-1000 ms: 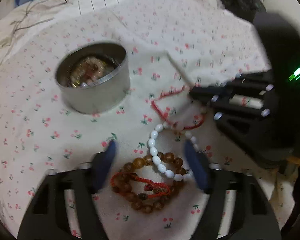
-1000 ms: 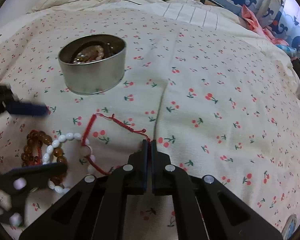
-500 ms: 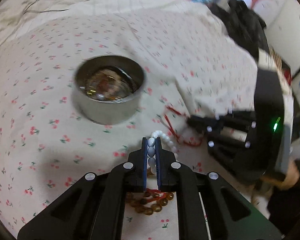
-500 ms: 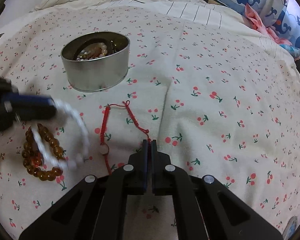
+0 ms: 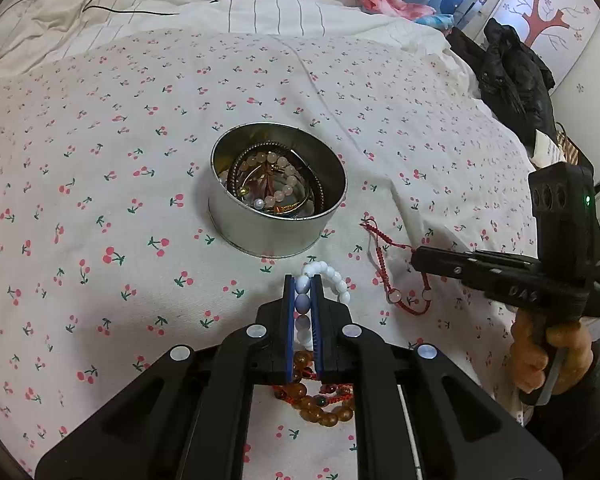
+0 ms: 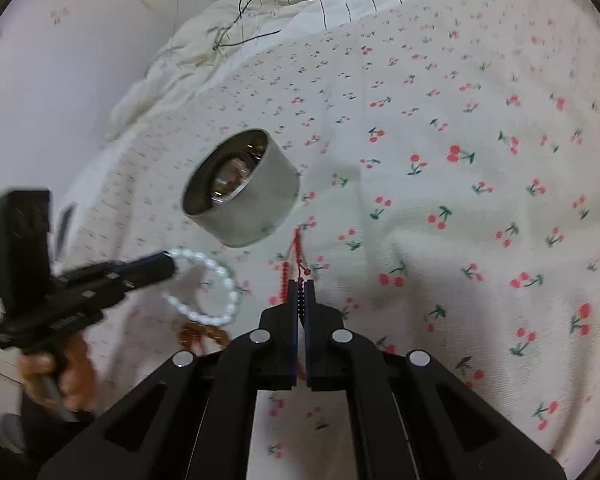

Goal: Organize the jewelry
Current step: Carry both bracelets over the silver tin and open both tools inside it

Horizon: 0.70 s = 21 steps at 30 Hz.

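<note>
White bead bracelet (image 5: 305, 304) sits pinched between the left gripper (image 5: 302, 280) fingers, lifted above amber beads (image 5: 318, 408) on the cherry-print sheet (image 5: 100, 200). Beside it, the right gripper (image 6: 301, 285) clamps the red cord bracelet (image 6: 294, 258); the metal tin (image 5: 278, 188) of jewelry stands just beyond both.

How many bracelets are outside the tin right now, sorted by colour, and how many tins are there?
White bead bracelet: 1, pinched in the left gripper
Red cord bracelet: 1, pinched in the right gripper
Amber bead bracelet: 1, lying on the sheet
Round metal tin: 1
Total: 3 bracelets outside the tin, 4 things with the tin.
</note>
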{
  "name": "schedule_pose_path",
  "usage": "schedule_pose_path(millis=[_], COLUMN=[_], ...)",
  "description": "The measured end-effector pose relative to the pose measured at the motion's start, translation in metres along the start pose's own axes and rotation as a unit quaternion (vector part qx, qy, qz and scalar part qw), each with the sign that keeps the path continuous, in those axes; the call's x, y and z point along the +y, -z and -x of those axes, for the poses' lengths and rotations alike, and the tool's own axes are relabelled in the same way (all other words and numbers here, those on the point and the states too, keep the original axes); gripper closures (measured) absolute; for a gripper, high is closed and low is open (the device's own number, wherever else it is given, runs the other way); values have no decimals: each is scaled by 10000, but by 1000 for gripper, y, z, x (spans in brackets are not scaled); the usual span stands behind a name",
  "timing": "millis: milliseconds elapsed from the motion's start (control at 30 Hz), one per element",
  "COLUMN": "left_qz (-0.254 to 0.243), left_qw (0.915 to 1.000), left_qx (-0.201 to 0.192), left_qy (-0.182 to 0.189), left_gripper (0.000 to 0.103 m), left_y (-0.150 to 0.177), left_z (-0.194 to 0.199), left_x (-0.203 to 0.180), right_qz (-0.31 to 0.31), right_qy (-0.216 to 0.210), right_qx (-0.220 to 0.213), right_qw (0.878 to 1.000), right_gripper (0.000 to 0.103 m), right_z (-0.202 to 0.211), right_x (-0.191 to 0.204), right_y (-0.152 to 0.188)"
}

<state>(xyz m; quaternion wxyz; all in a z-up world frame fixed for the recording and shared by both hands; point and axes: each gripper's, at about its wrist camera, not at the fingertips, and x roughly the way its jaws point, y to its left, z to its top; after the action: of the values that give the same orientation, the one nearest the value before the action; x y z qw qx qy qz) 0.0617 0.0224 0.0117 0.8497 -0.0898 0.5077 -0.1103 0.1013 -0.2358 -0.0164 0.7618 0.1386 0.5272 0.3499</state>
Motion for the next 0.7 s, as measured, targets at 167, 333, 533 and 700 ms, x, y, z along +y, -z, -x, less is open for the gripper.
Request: schedule_pose_path(millis=[167, 333, 533, 700], left_qz=[-7, -25, -41, -109], left_qw=[10000, 10000, 10000, 9999], left_qx=[28, 33, 69, 30], left_qy=[-27, -53, -54, 5], left_gripper=[96, 96, 96, 96], left_y=[0, 0, 1, 0], left_z=[0, 0, -3, 1], left_x=[0, -1, -3, -5], right_qz=[162, 528, 1809, 1977], right_qy=[324, 932, 1888, 1921], right_qx=[15, -114, 1, 41], right_qw=[9993, 9942, 9652, 9612], right_gripper=[76, 43, 61, 90], right_z=[1, -2, -32, -34], right_x=[2, 11, 49, 56], right_y=[-7, 1, 23, 25])
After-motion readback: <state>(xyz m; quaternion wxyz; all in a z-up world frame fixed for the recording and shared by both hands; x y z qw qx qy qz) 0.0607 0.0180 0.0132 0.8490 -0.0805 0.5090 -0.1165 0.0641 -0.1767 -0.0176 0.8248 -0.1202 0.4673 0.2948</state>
